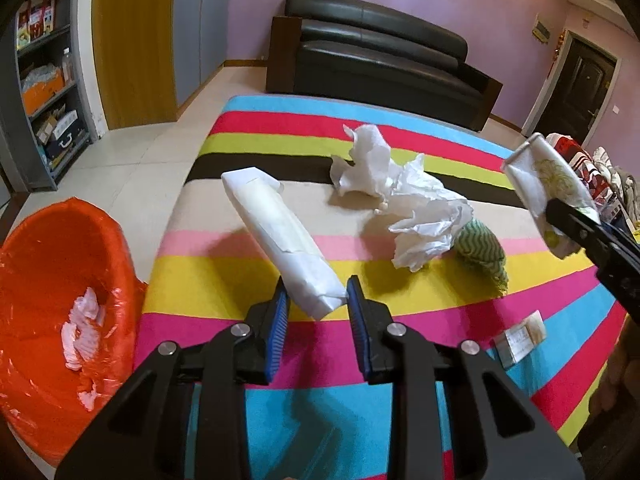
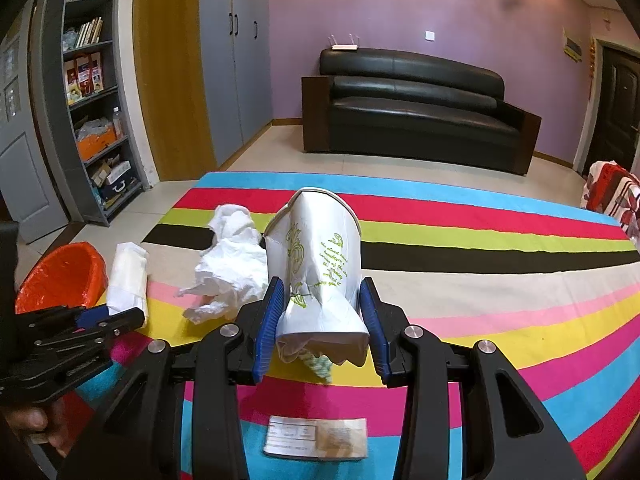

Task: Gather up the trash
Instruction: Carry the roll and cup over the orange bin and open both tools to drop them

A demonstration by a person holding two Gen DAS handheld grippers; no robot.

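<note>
Both my grippers loaded, bin at nine o'clock.

My left gripper (image 1: 316,300) pinches the white wrapped packet (image 1: 280,236) at its near end; light and soft, it could sag. My right gripper (image 2: 320,320) squeezes a crushed paper cup (image 2: 316,272) near its base, thin and easily crumpled. The cup's green script is unreadable. The orange-lined bin (image 1: 60,300) sits beside the striped cloth (image 1: 400,320); crumpled tissues (image 1: 400,200) lie at twelve.

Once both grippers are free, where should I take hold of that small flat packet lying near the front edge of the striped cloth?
Grip the small flat packet across its short width, near the middle, coming straight down from above. It lies flat on the striped cloth with its long side running left to right, so only the two long edges offer fingers a purchase; probably press lightly into the cloth to get under them.
</note>
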